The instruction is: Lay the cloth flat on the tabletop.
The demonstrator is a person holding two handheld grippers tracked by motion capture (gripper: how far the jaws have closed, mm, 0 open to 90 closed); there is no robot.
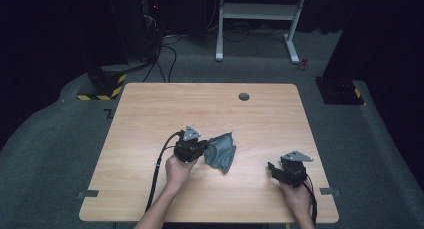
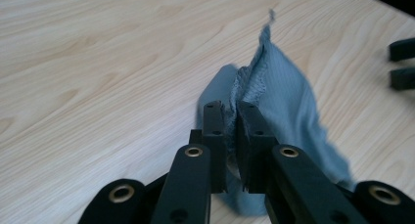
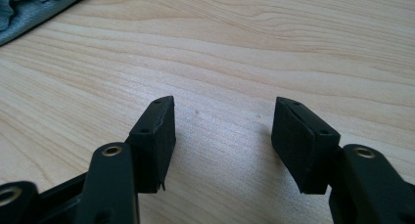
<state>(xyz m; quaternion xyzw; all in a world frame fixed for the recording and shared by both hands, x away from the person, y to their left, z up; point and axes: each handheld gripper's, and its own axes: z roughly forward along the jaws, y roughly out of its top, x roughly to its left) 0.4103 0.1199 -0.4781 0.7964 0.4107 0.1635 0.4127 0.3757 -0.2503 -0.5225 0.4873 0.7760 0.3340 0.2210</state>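
Nearest the front edge of the bench (image 1: 150,199), two hands are working two grippers. The right gripper (image 3: 222,136) is sitting by the front right corner, its jaws standing apart over bare wood with nothing between them. The left gripper (image 2: 232,131) is reaching toward the middle, jaws pinched together on a bunched fold of the one grey-blue cloth (image 2: 284,97), which is lying crumpled just right of the bench's centre, part of it lifting into a peak. It is looking light, soft and floppy, so it will be drooping and sliding rather than holding shape; an edge or corner is the best hold, and a thick fold is gripping more surely. Beyond, a single round grommet (image 1: 244,96) is sitting near the far edge.
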